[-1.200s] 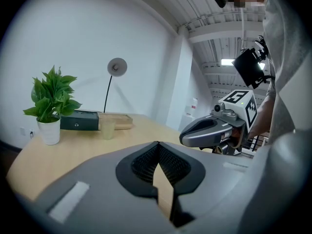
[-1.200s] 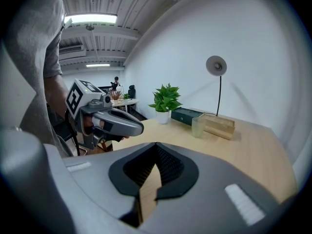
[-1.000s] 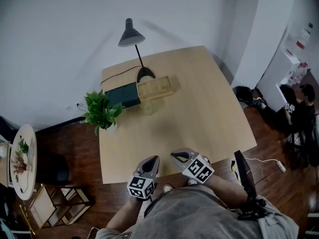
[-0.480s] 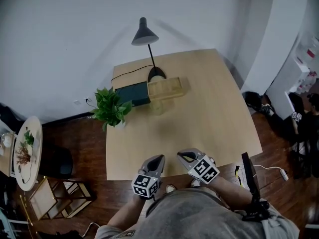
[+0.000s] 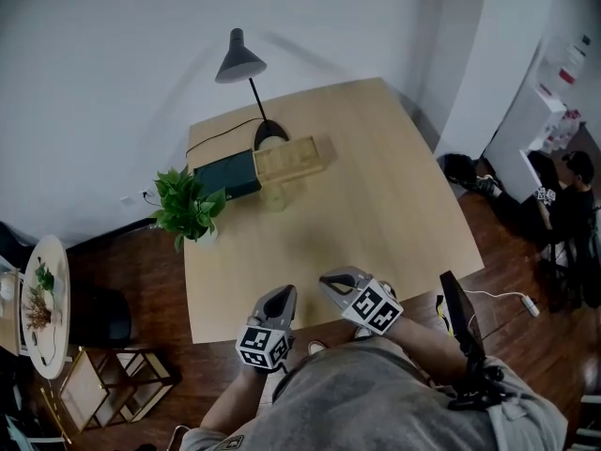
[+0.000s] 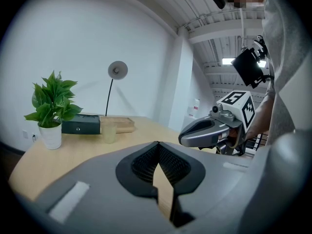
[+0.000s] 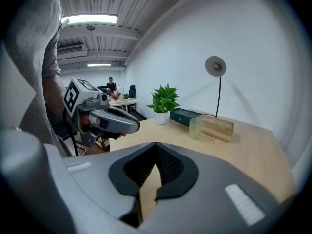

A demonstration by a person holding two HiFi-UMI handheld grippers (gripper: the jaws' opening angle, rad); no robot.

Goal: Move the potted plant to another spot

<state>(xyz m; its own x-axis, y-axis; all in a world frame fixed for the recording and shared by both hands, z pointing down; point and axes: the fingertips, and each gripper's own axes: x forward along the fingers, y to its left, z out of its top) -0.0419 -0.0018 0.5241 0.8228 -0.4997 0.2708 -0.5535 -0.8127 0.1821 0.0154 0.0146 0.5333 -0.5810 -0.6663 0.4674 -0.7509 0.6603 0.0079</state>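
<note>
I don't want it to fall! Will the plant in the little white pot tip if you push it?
It might: the leaves spread wider than the white pot, so the plant looks top-heavy. The pot looks smooth, so it could slip. It stands at the table's edge, so a shove may drop it.

White wall [image 5: 113,64], dark wooden floor [image 5: 141,261], pale wooden table [image 5: 376,205] against it; black desk lamp [image 5: 239,64] at its far edge, ceiling strip light [image 7: 90,19] lit

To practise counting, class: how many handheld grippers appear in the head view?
2. The left gripper and the right gripper hover side by side over the near edge of the table. Both have their fingers shut and hold nothing. None seems hidden.
</note>
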